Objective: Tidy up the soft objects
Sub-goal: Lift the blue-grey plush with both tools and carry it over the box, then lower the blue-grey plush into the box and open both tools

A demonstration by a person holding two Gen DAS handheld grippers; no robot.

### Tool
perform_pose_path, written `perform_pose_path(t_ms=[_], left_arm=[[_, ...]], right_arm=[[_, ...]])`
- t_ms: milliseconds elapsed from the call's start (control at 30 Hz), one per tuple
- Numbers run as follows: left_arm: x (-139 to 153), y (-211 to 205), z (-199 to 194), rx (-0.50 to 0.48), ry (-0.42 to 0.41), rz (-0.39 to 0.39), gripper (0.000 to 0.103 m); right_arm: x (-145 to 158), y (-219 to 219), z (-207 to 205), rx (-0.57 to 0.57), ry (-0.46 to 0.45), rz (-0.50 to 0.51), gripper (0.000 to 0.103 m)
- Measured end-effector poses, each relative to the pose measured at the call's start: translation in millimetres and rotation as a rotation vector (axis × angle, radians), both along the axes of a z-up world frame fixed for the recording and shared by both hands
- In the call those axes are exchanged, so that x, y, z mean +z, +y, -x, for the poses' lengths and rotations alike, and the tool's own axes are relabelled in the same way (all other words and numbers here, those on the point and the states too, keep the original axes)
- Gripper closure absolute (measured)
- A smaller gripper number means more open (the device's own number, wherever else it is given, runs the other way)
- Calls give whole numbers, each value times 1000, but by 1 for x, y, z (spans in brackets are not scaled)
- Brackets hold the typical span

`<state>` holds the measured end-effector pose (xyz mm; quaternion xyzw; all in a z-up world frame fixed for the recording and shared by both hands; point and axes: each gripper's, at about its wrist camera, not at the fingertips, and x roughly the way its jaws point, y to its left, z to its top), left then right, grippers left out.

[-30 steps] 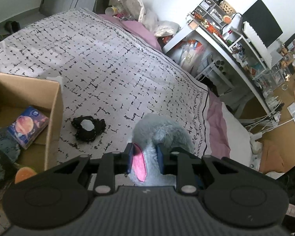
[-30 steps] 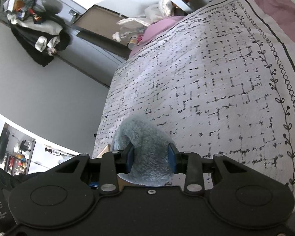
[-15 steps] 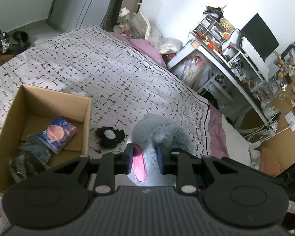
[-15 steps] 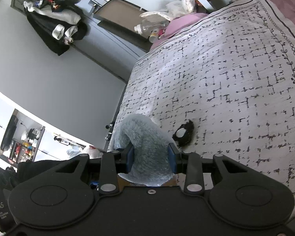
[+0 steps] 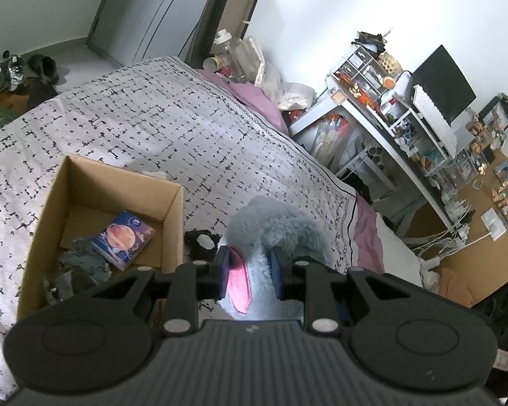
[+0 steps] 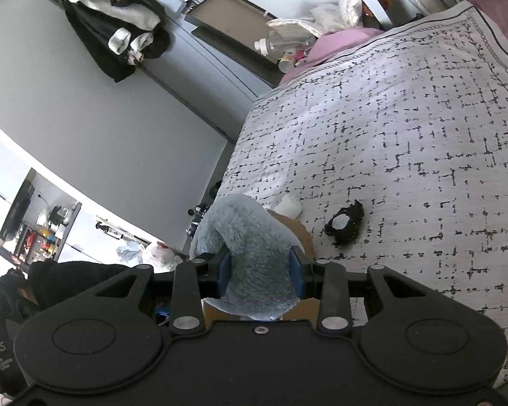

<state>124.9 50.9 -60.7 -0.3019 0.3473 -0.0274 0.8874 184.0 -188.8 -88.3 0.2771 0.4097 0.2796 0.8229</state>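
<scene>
Both tongs pinch one grey plush toy: the left tongs [image 5: 250,275] are pressed on its pale front beside a pink flap, the right tongs [image 6: 260,277] are clamped on its furry back, and the toy [image 5: 274,226] hangs between them above the bed [image 5: 159,128], beside and partly over the box. The step in hand looks like carrying the toy to the box [image 5: 94,189]. To do it well, I judge both hands should travel together so the plush is neither stretched nor twisted, bring it fully over the open top, lower it clear of the cardboard walls, and only then spread both pairs of tongs at once. Just past the toy lies one black scrunchie [image 5: 201,245] on the cover, outside the box's near corner. In the box there is one tissue pack [image 5: 123,240] and some dark cloth [image 5: 81,264], how many pieces I cannot tell. One crumpled white tissue [image 6: 288,206] lies behind the box.
</scene>
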Motion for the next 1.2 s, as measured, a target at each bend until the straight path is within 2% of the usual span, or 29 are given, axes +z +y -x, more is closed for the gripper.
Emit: perform_pose_path(t_ms=[633, 1200], left_arm=[[-20, 57, 0, 55, -1, 54, 79], [-50, 114, -16, 137, 62, 89, 79]], right_arm=[[-5, 59, -4, 42, -2, 51, 68], [-28, 119, -28, 93, 56, 80, 68]])
